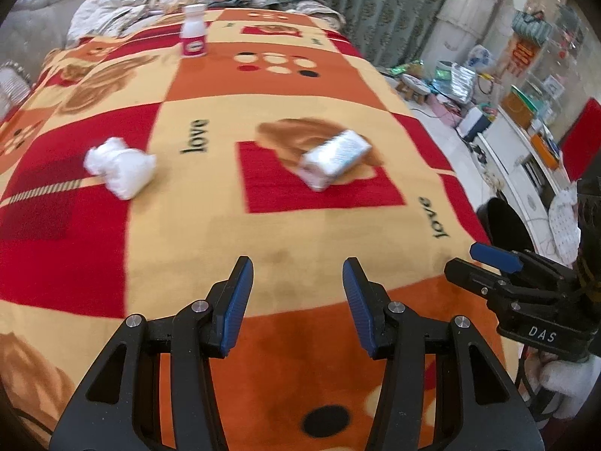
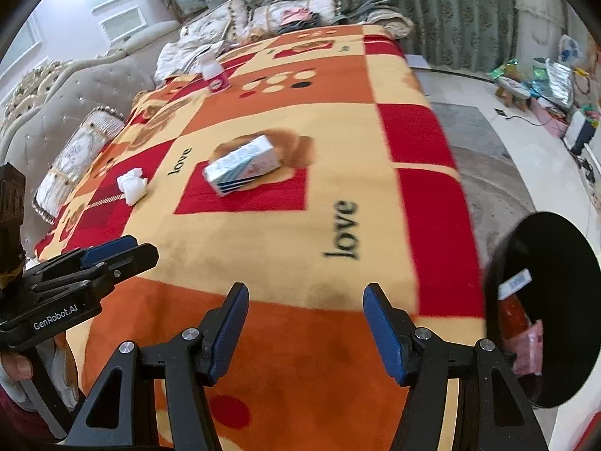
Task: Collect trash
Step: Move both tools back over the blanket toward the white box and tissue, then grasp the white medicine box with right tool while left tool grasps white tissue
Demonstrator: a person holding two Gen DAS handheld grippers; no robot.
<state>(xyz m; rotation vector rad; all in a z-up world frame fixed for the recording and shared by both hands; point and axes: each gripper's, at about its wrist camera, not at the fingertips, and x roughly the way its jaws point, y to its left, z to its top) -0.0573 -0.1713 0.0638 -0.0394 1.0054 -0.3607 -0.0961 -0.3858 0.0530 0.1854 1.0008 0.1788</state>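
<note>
Both grippers, left and right, gape empty; bin holds scraps; tissue, carton, far bottle remain on the blanket.

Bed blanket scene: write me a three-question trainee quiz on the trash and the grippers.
1. True or false: the left gripper holds the tissue.
2. Which item stands upright at the far end of the blanket? A) carton B) bottle C) tissue
3. Fill in: the black bin sits off the bed's ___ edge, seen from the right wrist.

Key:
1. False; both it and the right gripper are open and empty.
2. B, the bottle; the carton lies flat.
3. Right.
</note>
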